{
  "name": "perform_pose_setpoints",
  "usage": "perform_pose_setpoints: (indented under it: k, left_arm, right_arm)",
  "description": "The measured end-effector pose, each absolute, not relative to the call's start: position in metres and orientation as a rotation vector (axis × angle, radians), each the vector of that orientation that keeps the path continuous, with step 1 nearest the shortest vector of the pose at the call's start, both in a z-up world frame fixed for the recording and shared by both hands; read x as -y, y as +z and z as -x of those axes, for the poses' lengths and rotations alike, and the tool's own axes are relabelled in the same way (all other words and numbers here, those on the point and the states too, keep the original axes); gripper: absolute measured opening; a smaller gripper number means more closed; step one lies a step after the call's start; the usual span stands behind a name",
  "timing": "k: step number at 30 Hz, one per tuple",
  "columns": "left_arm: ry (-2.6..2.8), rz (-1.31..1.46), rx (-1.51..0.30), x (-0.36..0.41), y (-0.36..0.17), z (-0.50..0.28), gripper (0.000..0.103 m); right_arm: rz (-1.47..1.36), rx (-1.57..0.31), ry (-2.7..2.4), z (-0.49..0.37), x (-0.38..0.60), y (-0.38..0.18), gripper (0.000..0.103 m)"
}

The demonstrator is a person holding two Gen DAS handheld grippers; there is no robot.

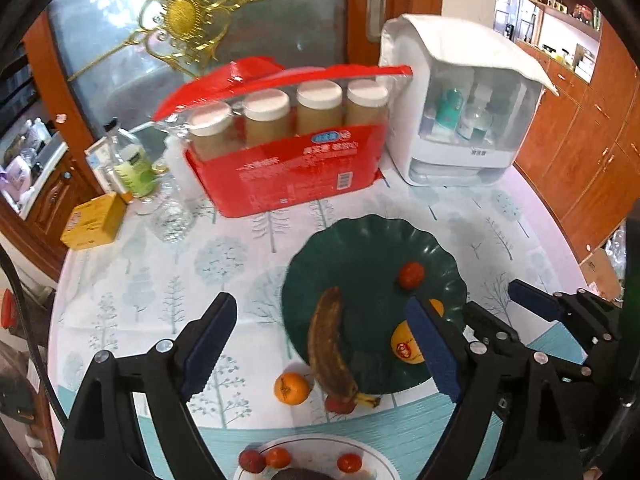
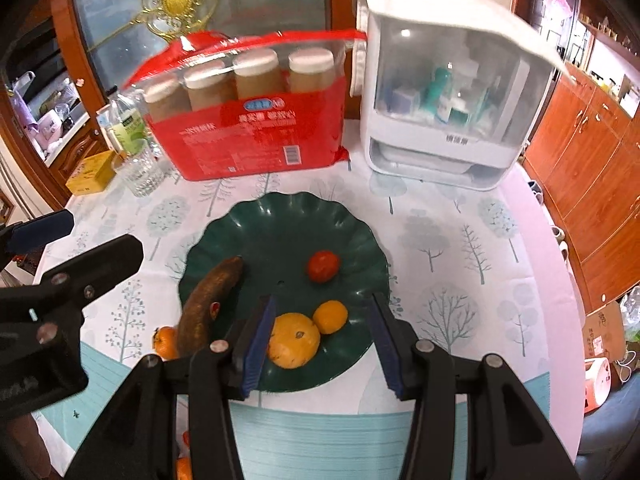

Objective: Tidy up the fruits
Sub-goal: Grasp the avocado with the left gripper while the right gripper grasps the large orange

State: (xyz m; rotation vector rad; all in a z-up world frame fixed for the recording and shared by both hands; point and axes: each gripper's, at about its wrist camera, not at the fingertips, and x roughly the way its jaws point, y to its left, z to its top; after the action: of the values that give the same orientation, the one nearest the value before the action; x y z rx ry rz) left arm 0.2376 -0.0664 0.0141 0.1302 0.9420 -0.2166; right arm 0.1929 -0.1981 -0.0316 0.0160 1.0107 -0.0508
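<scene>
Right wrist view: right tongs [image 2: 322,344] partly open, empty, above green plate [image 2: 280,216] holding orange [image 2: 294,340], mandarin [image 2: 330,316], tomato [image 2: 323,266], banana [image 2: 208,304] (browned). Left tongs [image 1: 320,344] wide open, empty; tangerine [image 1: 291,389] on table [image 1: 160,264] at plate's 7 o'clock.

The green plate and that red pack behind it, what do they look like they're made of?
The green plate looks like glossy plastic, though glazed ceramic is possible: scalloped rim, soft highlights. The red pack seems thin plastic film: it crinkles, shines, and its clear upper part shows stacked cups.
</scene>
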Motion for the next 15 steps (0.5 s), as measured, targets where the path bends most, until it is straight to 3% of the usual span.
perform_pose_setpoints:
  k: [15]
  left_arm:
    - [-0.192, -0.085, -0.887, 0.036, 0.043, -0.176, 0.086]
  right_arm:
    - [-0.044, -0.932, 0.034, -0.135, 0.176, 0.006, 0.049]
